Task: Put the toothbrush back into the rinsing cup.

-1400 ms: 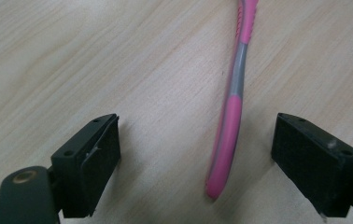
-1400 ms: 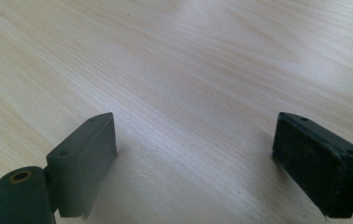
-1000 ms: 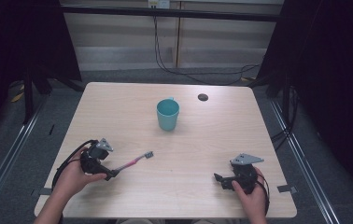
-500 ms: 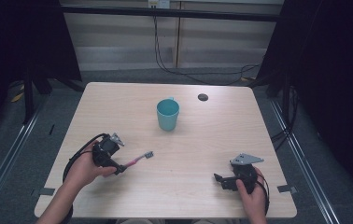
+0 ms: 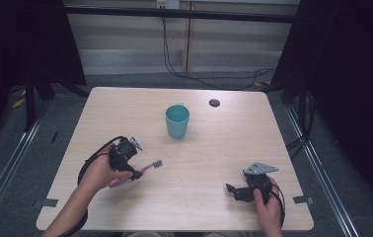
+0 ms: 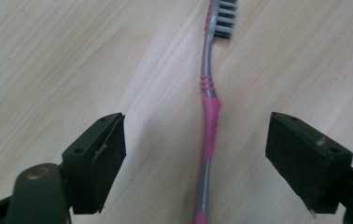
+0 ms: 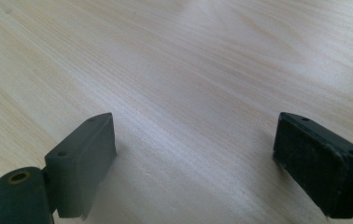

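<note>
A pink and grey toothbrush [image 5: 151,166] lies flat on the light wooden table [image 5: 214,148], left of the middle, with its bristle head toward the far right. My left gripper [image 5: 134,172] hangs just over its handle and is open. In the left gripper view the toothbrush [image 6: 209,116] runs up between the wide black jaws of that left gripper [image 6: 198,135], and neither pad touches it. My right gripper [image 5: 235,190] rests low near the table's front right and is open. In the right gripper view only bare wood lies between the jaws of the right gripper [image 7: 193,140].
A teal cup [image 5: 177,121] stands upright behind the toothbrush, near the table's middle. A small dark round disc [image 5: 214,102] sits toward the far edge. Dark frame posts and cables stand beyond the table.
My left hand has moved right and slightly away from the front edge, and the gripper now stands over the toothbrush handle. The right hand and the toothbrush have stayed where they were.
</note>
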